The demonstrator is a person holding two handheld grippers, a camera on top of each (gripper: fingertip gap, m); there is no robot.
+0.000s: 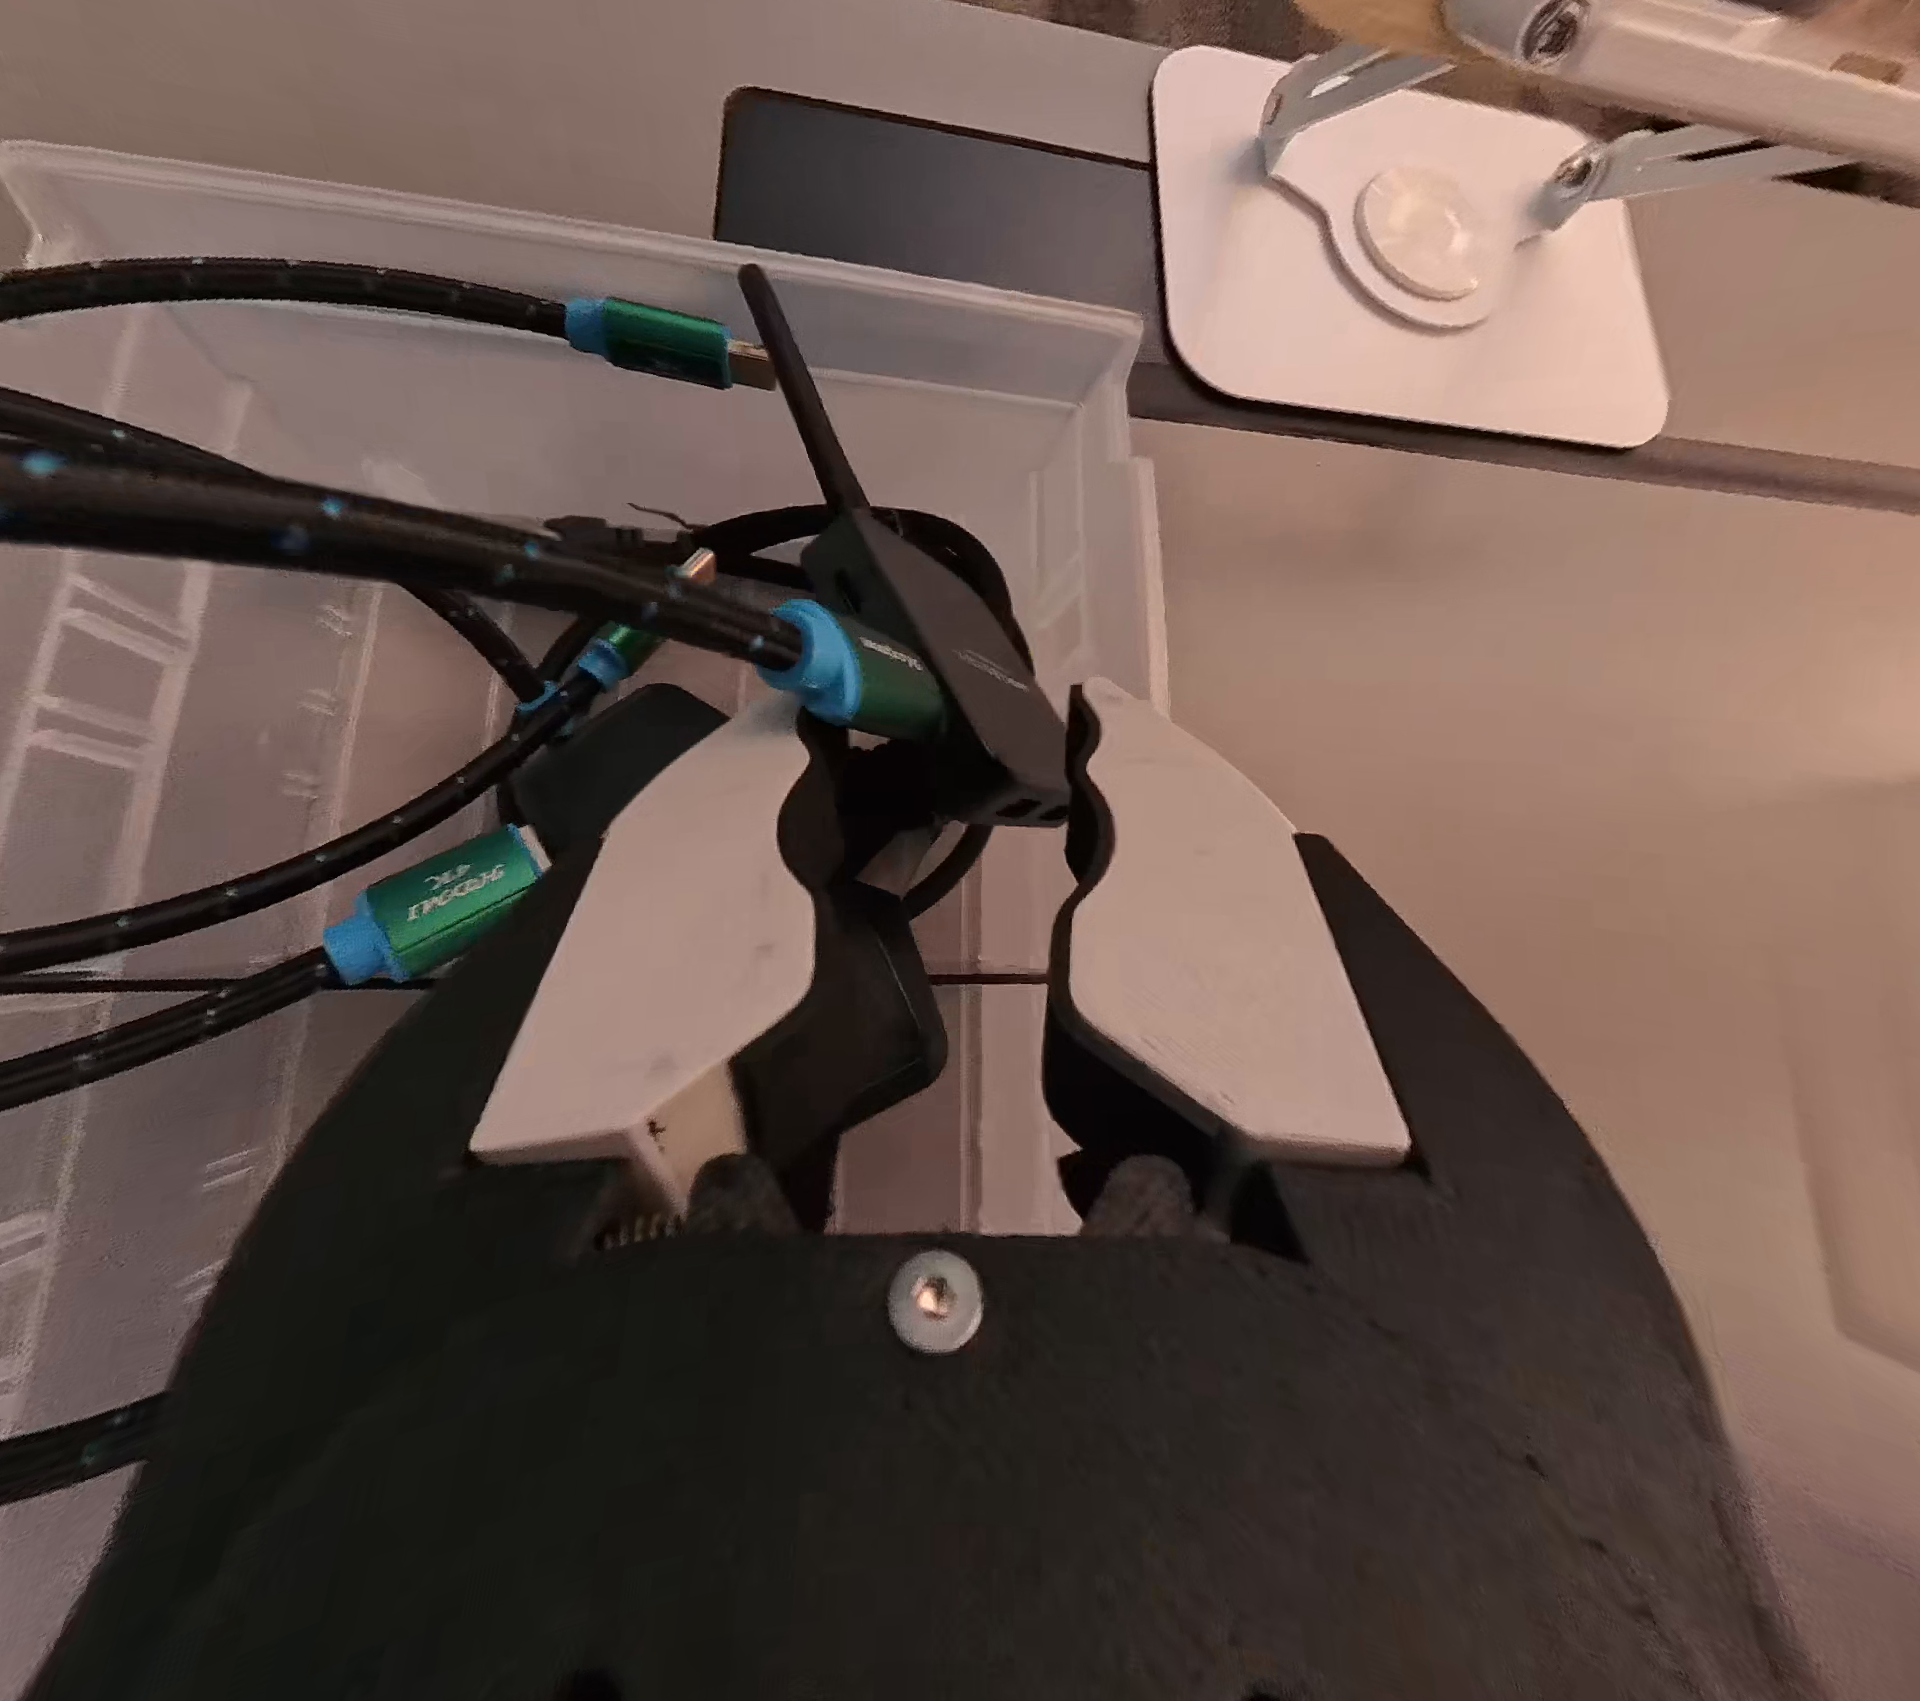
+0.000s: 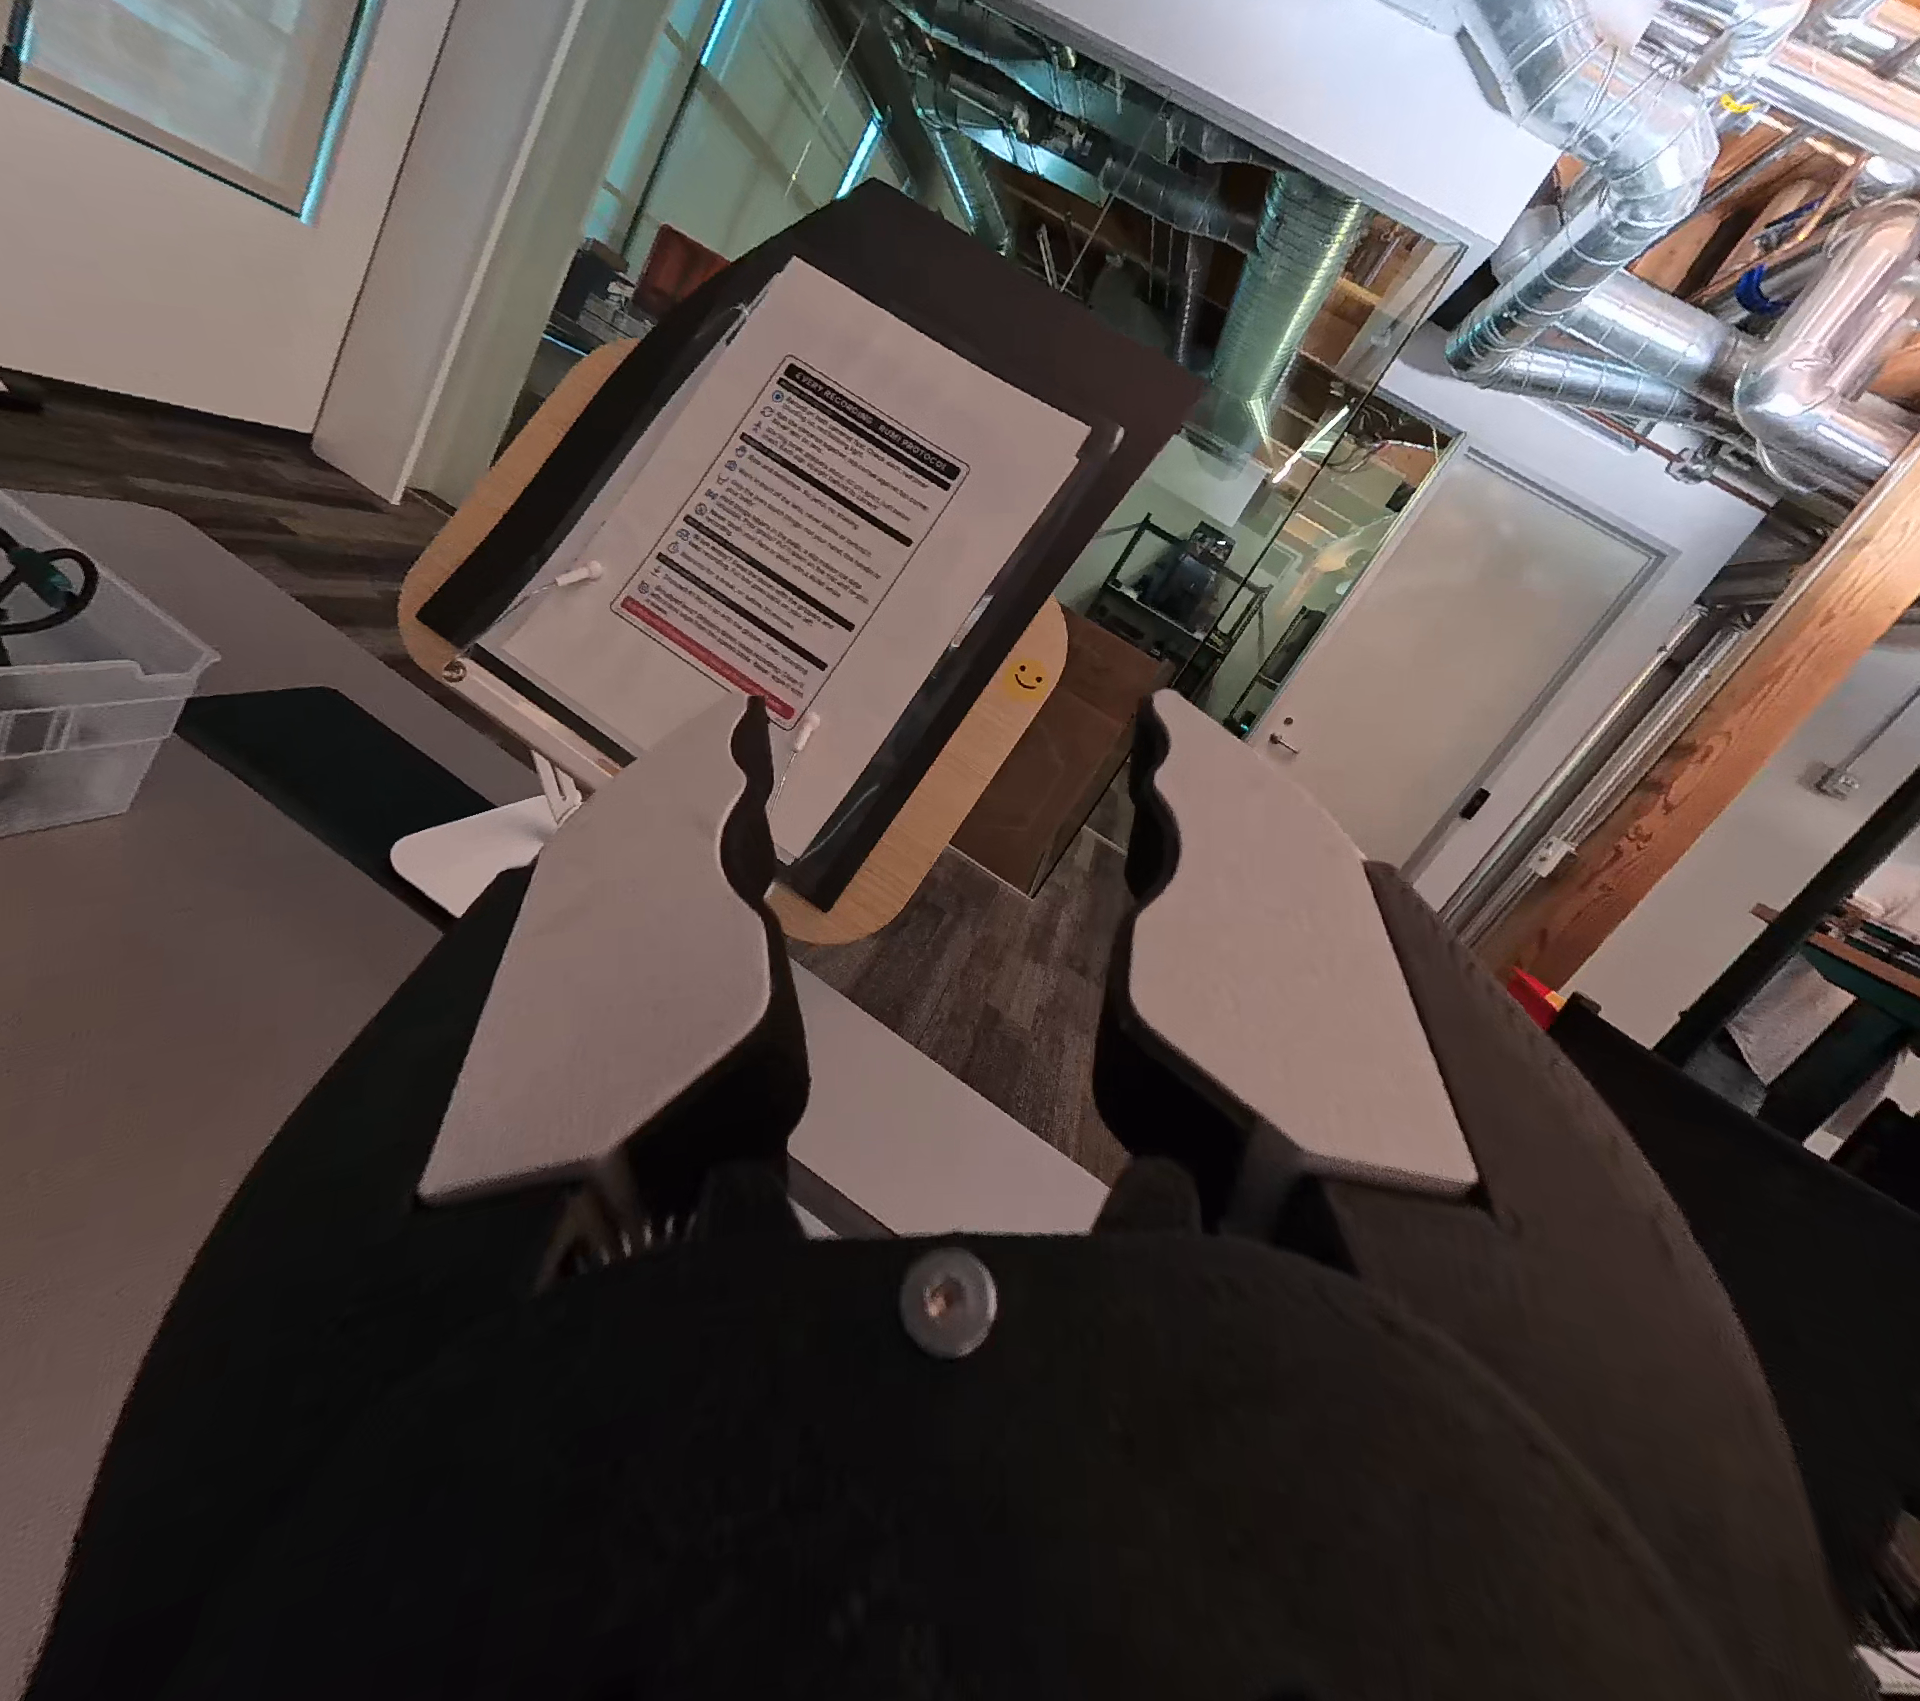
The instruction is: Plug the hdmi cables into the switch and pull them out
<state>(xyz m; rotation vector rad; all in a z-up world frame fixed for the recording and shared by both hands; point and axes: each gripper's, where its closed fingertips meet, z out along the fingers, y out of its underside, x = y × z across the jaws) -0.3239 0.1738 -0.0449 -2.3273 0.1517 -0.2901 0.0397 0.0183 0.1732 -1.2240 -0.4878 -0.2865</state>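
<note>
In the clear plastic bin [image 1: 1101, 363] at the desk's far edge, braided HDMI cables [image 1: 312, 529] look stiff and springy, their green metal plugs [image 1: 894, 675] the firm place to grip. One plug is seated in the small, light black switch [image 1: 966, 664], which lies tilted between the left gripper's [image 1: 940, 742] spread fingers, contact unclear. The right gripper [image 2: 940, 742], fingers spread and empty, points away over the desk.

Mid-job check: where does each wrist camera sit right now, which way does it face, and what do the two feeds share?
Left wrist view: sits behind the left claw, looking down into the clear bin at the black switch and the green-ended HDMI cables; its own two fingers show, open.
Right wrist view: sits behind the right claw, tilted up toward a standing sign board and ceiling ducts; its fingers show, open and empty.
Shared: the bin, at the right view's left edge, and the grey table.
</note>
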